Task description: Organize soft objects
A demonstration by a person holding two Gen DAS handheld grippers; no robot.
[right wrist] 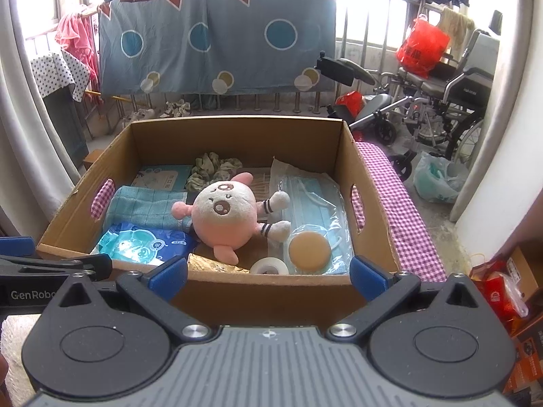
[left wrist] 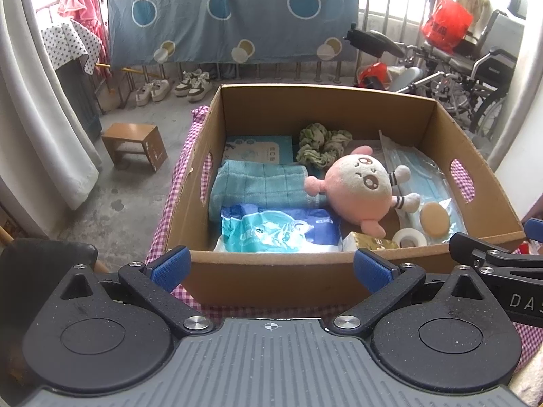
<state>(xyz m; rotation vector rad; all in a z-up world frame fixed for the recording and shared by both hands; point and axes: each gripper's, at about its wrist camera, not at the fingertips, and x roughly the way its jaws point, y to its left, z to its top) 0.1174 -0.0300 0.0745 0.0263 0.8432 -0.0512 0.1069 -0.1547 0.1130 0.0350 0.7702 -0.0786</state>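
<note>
A cardboard box (left wrist: 271, 278) (right wrist: 264, 291) stands on a checked cloth. In it lie a pink plush toy (left wrist: 356, 188) (right wrist: 225, 215), a folded teal towel (left wrist: 261, 183) (right wrist: 146, 205), a green scrunchie (left wrist: 320, 146) (right wrist: 213, 169), a blue wipes pack (left wrist: 278, 232) (right wrist: 146, 246), bagged face masks (left wrist: 417, 173) (right wrist: 312, 203), a round tan puff (left wrist: 434, 218) (right wrist: 309, 249) and a tape roll (left wrist: 409, 237) (right wrist: 269, 266). My left gripper (left wrist: 271, 268) and right gripper (right wrist: 268, 273) are both open and empty, in front of the box's near wall.
A checked cloth (right wrist: 404, 210) covers the surface under the box. A small wooden stool (left wrist: 135, 146) stands on the floor at the left. Wheelchairs (right wrist: 441, 101) stand at the back right. A blue sheet (left wrist: 230, 13) hangs on the railing behind. Red packages (right wrist: 499, 291) lie at the right.
</note>
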